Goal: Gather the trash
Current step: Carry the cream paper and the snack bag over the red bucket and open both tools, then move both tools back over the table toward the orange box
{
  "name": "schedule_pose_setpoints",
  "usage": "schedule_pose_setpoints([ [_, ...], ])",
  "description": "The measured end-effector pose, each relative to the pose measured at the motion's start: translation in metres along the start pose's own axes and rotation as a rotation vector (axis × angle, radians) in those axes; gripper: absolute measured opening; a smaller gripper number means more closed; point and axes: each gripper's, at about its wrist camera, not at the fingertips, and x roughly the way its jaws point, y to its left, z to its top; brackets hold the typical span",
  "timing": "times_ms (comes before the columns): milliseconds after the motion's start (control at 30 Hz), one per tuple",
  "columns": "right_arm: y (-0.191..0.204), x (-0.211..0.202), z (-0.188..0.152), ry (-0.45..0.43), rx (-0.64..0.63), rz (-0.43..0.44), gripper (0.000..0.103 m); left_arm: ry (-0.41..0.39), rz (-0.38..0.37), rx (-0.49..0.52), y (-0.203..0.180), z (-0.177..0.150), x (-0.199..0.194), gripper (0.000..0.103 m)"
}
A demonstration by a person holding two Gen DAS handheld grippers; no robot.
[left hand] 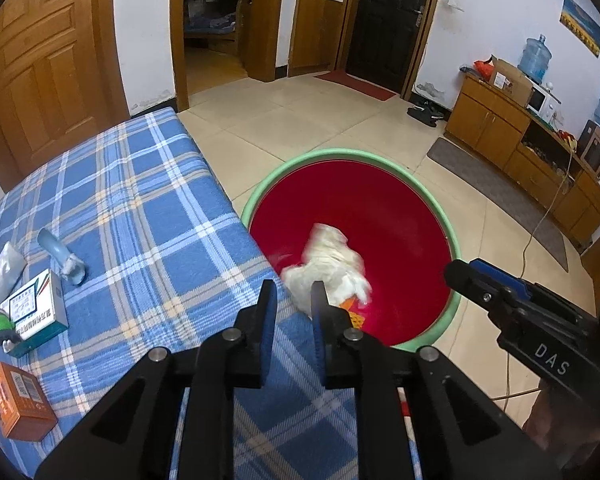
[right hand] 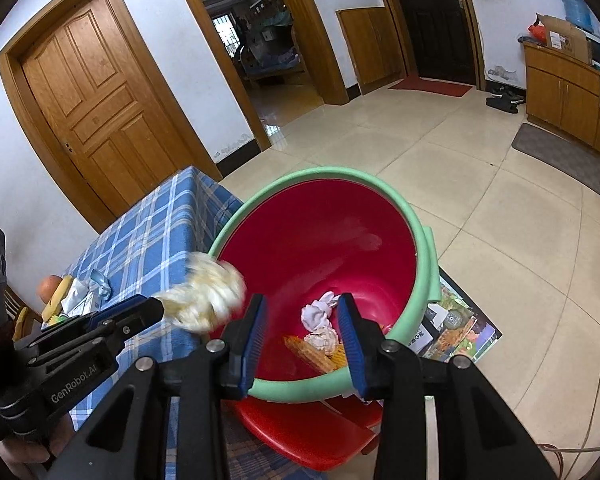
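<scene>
A red basin with a green rim [left hand: 340, 154] [right hand: 324, 172] stands beside the table's edge. A crumpled whitish paper wad [left hand: 328, 260] [right hand: 208, 300] is blurred in the air over the basin's near side, just past the tips of my left gripper [left hand: 294, 286] [right hand: 156, 306]. Its jaws stand a little apart, with nothing pressed between the pads. My right gripper [right hand: 302, 300] [left hand: 466, 272] hangs open and empty over the basin. At the basin's bottom lie white tissue balls [right hand: 320, 312] and an orange wrapper [right hand: 312, 354].
The blue plaid tablecloth [left hand: 140, 200] carries a teal-and-white box [left hand: 36, 312], an orange box [left hand: 20, 408], a pale blue tube [left hand: 60, 256] and a white packet [left hand: 4, 272]. The basin rests on a red stool [right hand: 308, 432]. A printed sheet [right hand: 456, 328] lies on the tiled floor.
</scene>
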Motion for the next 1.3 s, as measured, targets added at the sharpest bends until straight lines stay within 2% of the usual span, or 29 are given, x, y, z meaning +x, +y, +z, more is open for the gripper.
schedule_pose_setpoints([
  [500,0.027,-0.020,-0.006,-0.022,-0.027,0.037,0.047,-0.039,0.022,-0.093,0.035,-0.014,-0.038,0.016],
  [600,0.034,-0.024,-0.007,-0.029,-0.033,0.046,0.049,-0.046,0.040,-0.115,0.042,-0.017,-0.046,0.023],
  [733,0.043,-0.028,-0.009,-0.030,-0.031,0.057,0.053,-0.063,0.045,-0.136,0.054,-0.023,-0.058,0.023],
  [933,0.058,-0.034,-0.016,-0.028,-0.039,0.077,0.057,-0.082,0.072,-0.160,0.070,-0.030,-0.075,0.030],
  [1067,0.070,-0.034,-0.022,-0.016,-0.049,0.096,0.059,-0.096,0.096,-0.181,0.081,-0.036,-0.086,0.039],
  [1300,0.097,-0.036,-0.030,-0.002,-0.084,0.125,0.065,-0.119,0.128,-0.227,0.107,-0.047,-0.104,0.041],
])
